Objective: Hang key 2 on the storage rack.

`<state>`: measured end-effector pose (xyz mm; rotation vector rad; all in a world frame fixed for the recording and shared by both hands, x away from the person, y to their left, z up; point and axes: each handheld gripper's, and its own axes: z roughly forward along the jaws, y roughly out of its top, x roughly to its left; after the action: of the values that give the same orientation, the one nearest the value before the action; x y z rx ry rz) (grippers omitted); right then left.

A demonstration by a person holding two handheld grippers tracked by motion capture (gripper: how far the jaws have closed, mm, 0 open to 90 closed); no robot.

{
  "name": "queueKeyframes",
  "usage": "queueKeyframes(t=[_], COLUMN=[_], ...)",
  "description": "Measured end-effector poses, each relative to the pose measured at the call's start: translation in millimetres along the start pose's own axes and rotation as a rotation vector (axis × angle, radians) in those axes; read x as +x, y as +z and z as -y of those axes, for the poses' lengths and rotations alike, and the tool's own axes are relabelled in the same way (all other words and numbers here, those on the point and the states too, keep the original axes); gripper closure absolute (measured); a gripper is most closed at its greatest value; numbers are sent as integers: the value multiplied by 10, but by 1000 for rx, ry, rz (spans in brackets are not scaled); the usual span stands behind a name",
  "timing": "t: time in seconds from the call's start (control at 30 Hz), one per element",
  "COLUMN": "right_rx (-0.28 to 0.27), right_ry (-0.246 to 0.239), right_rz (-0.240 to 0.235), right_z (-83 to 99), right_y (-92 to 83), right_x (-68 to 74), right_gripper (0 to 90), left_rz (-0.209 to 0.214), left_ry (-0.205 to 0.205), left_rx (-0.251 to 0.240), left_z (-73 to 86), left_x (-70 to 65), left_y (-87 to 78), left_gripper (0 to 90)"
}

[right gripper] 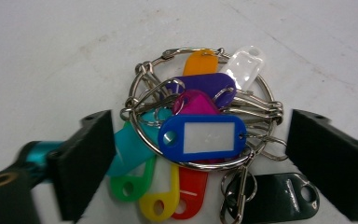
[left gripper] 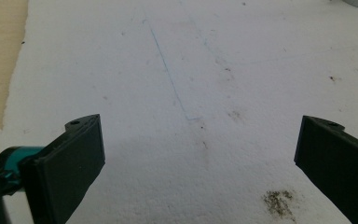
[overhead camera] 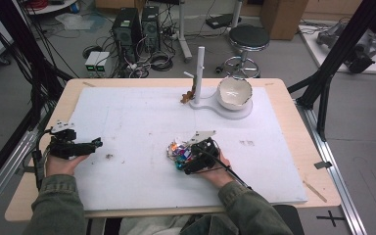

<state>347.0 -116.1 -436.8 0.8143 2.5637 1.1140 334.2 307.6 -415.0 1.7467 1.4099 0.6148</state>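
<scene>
Key ring bundle point(right gripper: 200, 135) lower centre of frame, on worktop point(overhead camera: 142, 122); my right gripper point(right gripper: 200, 158) spread around it, not yet pinching. Lift remains.

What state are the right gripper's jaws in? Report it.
Open. In the right gripper view the right gripper has one jaw on each side of the key tag bunch, neither pressing it.

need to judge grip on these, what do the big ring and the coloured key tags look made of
Big ring: looks like bare polished metal, silvery with bright glints. Key tags, such as the blue key tag: appear to be smooth glossy plastic in solid colours; its white insert may be paper.
</scene>
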Motion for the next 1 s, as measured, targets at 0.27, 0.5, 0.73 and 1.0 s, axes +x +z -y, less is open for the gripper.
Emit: queueKeyframes(t=[0.27, 0.5, 0.73, 1.0], right_rx=[8, 2, -6, 0], right_ry=[-31, -4, 44, 52], right_rz=[-28, -44, -38, 26], right_z=[-5, -14, -16, -16], right_y=[-16, -44, -77, -81], right_x=[30, -12, -54, -65], right_gripper=[358, 507, 534, 579], left_rz=[4, 5, 5, 10], left_ry=[0, 2, 1, 5], left_rx=[-2, -1, 0, 1], left_z=[0, 0, 0, 0], left_x=[-2, -4, -2, -6], left_y=[0, 4, 5, 12], left_gripper=[19, 20, 20, 21])
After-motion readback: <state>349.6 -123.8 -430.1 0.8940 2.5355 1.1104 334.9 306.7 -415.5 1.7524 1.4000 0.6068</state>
